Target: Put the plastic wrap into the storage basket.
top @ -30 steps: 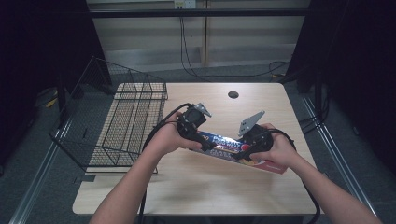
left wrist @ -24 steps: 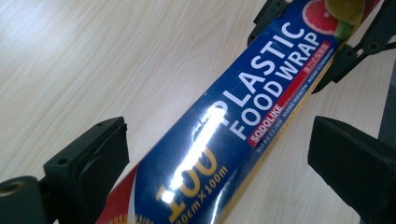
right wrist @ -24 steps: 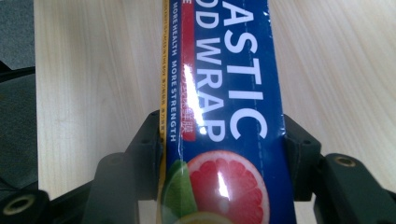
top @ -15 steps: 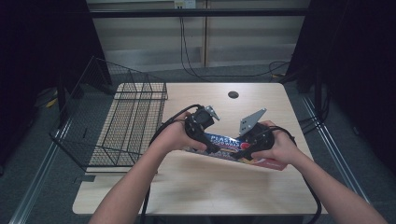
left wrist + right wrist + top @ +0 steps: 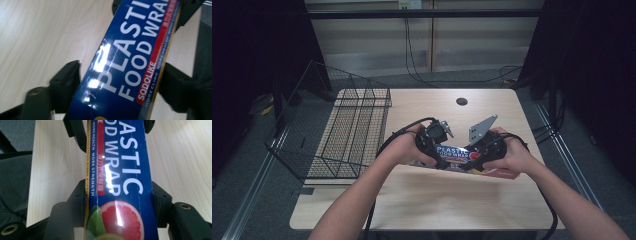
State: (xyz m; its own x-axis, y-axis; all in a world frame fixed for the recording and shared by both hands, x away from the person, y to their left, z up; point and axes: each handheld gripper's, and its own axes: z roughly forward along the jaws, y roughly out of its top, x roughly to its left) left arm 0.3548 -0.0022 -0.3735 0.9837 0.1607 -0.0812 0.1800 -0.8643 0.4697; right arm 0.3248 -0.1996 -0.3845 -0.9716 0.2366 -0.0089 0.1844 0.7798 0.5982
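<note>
A blue plastic food wrap box point(image 5: 455, 152) hangs just above the wooden table point(image 5: 492, 205), held at both ends. My right gripper point(image 5: 478, 161) is shut on its right part; in the right gripper view the pads point(image 5: 81, 195) press both long sides of the box point(image 5: 120, 167) by the grapefruit picture. My left gripper point(image 5: 441, 159) sits on the left part. Its jaws have just been closing, and in the left gripper view they touch both sides of the box point(image 5: 130, 57). The far end of the box is hidden under my right hand.
A black wire basket point(image 5: 347, 130) stands on the table's left side, its near wall tilted outward over the edge. A small dark hole point(image 5: 461, 101) lies at the back of the table. Cables trail from both grippers toward me.
My left gripper has slid right along the box toward the right gripper and dropped a little. Its jaws have closed onto the box. The right gripper has stayed put.
</note>
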